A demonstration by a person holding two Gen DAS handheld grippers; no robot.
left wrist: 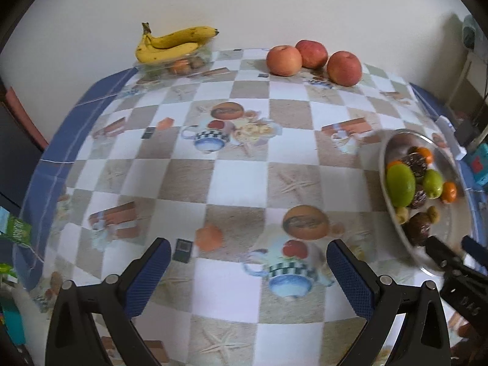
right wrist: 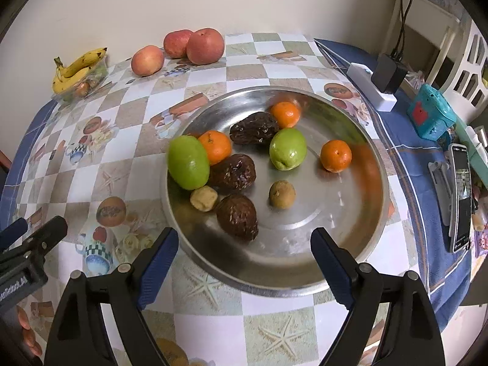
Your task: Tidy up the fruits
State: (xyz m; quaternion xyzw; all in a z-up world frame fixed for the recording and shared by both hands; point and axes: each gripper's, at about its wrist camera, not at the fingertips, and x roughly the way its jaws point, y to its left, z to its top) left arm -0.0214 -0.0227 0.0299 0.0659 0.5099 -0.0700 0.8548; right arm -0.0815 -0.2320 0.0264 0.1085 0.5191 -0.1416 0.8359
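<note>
Steel plate [right wrist: 350,250] holds the small fruit: I count 3 mandarins [right wrist: 335,155], 2 green fruits [right wrist: 287,148], 3 dark wrinkled fruits [right wrist: 237,216] and 2 small tan ones [right wrist: 282,194]. Most are bunched on its left half; one green fruit leans on the left rim.

Clear tray [left wrist: 158,68] at the far left by the wall: 2 bananas [left wrist: 170,44] on top of some small brownish fruit, count not readable.

Loose on the tablecloth [left wrist: 238,177]: 3 apples [left wrist: 311,59], grouped at the far edge near the wall.

Right gripper [right wrist: 244,262]: jaws spread wide, nothing held. It hovers over the plate's near rim, with the closest dark fruit just ahead between the fingers.

Left gripper [left wrist: 247,270]: fully spread, empty, over bare cloth. Plate sits to its right, apples and bananas well ahead.
</note>
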